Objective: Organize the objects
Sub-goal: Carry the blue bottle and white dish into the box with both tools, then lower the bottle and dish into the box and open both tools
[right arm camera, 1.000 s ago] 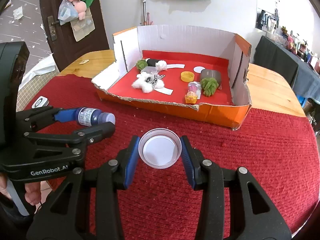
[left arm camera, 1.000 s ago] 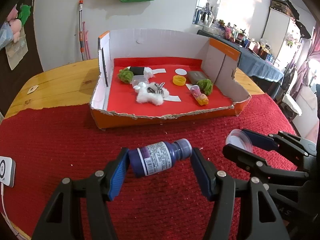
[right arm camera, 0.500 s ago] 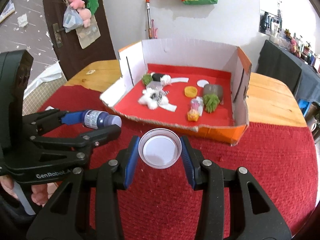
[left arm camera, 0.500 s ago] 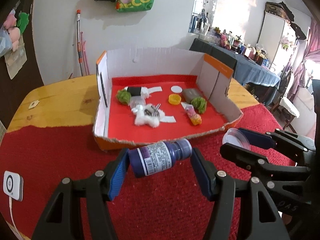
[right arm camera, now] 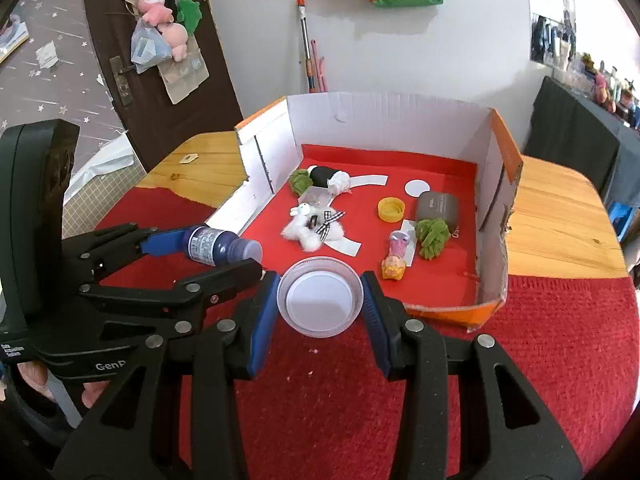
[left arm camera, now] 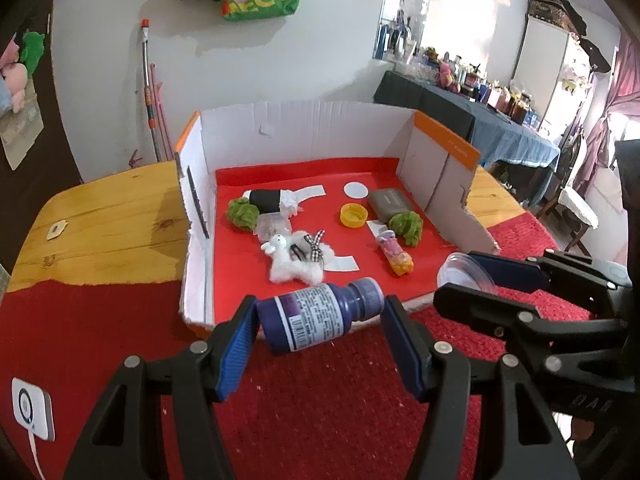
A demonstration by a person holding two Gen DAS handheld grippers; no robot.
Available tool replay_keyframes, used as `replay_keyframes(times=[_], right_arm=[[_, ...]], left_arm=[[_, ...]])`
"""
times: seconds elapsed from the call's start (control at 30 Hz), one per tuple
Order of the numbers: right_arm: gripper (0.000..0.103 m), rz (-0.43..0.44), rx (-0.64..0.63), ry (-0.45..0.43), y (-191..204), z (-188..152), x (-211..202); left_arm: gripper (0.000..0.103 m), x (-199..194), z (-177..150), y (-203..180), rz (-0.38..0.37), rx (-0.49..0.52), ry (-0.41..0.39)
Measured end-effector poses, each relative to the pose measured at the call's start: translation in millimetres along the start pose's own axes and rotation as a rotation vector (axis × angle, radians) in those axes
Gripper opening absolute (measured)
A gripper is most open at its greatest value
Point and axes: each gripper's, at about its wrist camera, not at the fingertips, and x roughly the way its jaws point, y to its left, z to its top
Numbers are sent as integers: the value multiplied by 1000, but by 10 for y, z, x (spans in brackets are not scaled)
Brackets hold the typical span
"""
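Note:
My left gripper (left arm camera: 318, 328) is shut on a dark purple bottle (left arm camera: 316, 316) with a white label, held lying sideways between the blue pads, just before the near edge of the cardboard box (left arm camera: 304, 128). In the right wrist view that bottle (right arm camera: 218, 244) shows at the left. My right gripper (right arm camera: 320, 298) is shut on a round clear plastic lid (right arm camera: 320, 298), held above the red cloth near the box's front edge; the same lid (left arm camera: 464, 276) appears at the right of the left wrist view.
The red-lined box holds a white plush animal (left arm camera: 292, 260), two green pompoms (left arm camera: 242, 212), a black roll (left arm camera: 266, 200), a yellow cap (left arm camera: 354, 215), a grey case (left arm camera: 386, 202) and a small toy (left arm camera: 396, 256). A white device (left arm camera: 30, 408) lies on the red cloth at left.
Both grippers have risen and moved forward toward the box with the bottle and the lid still held. The box now looks closer, and more of its floor shows.

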Motion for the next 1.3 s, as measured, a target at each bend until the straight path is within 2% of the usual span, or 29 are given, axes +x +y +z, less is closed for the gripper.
replay_keyframes(times=[0.2,0.43,0.57,0.73,0.9,1.0,1.07,1.3], right_arm=[[39,14,23,83,-199,157,225],[39,105,90,205,-442,227,532],[39,149,121,264,-493,207,679],[39,125,114,282,-502,225,763],[39,61,89,268,-501,235,790],[39,10,80,259,-532,227,816],[39,-23,82,253,-561,217,835],[39,-108,63,221,-589,218,825]], left_arm=[[64,274,117,77,-15,35,93],[64,546,160,106,-23,95,190],[64,669,158,115,-52,112,239],[64,783,166,150,-46,112,261],[64,845,180,142,-56,102,261],[64,838,202,141,-55,93,248],[64,852,202,119,-22,102,234],[64,878,189,96,-11,87,206]])
